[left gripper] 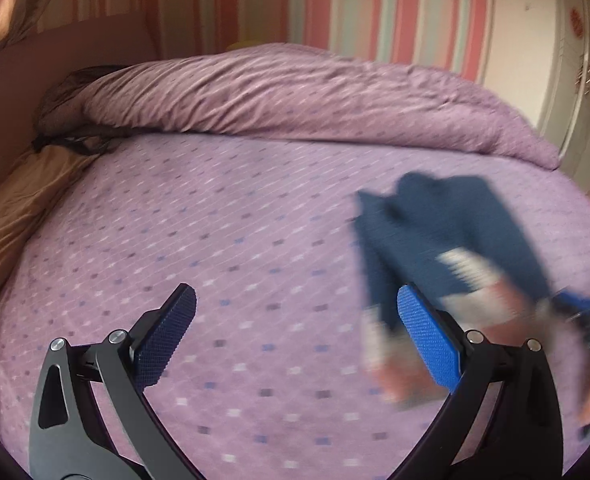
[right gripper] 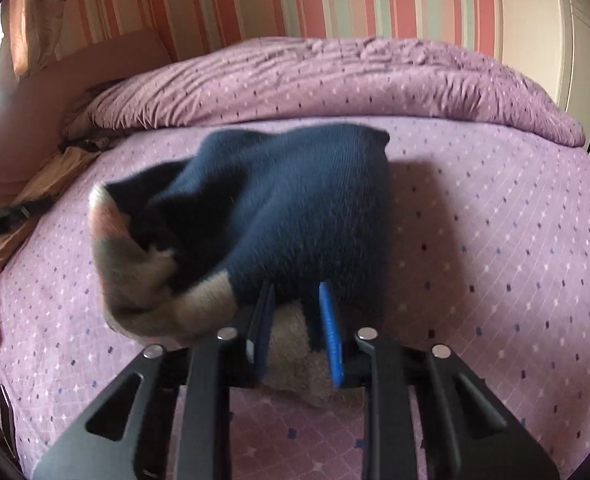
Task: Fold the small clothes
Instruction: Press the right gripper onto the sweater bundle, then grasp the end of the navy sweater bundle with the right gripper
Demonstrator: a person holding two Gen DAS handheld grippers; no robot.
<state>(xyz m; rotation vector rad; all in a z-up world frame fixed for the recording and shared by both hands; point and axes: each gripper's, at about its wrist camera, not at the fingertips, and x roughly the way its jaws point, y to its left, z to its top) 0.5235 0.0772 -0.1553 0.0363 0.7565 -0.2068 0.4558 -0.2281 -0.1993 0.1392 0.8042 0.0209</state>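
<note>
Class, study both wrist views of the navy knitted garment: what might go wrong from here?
1. The right claw pinches only an edge of the navy knitted garment with a beige and pink band, so it may slip out.
2. The garment hangs bunched over the lilac dotted bedspread, so it may land creased.
3. The left claw stands open and empty, offering no support.

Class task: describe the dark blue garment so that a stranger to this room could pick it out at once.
Start at the bed with its lilac dotted cover. Above it, the right gripper pinches a small knitted garment. It is the only navy thing there, edged with beige and pink bands.
</note>
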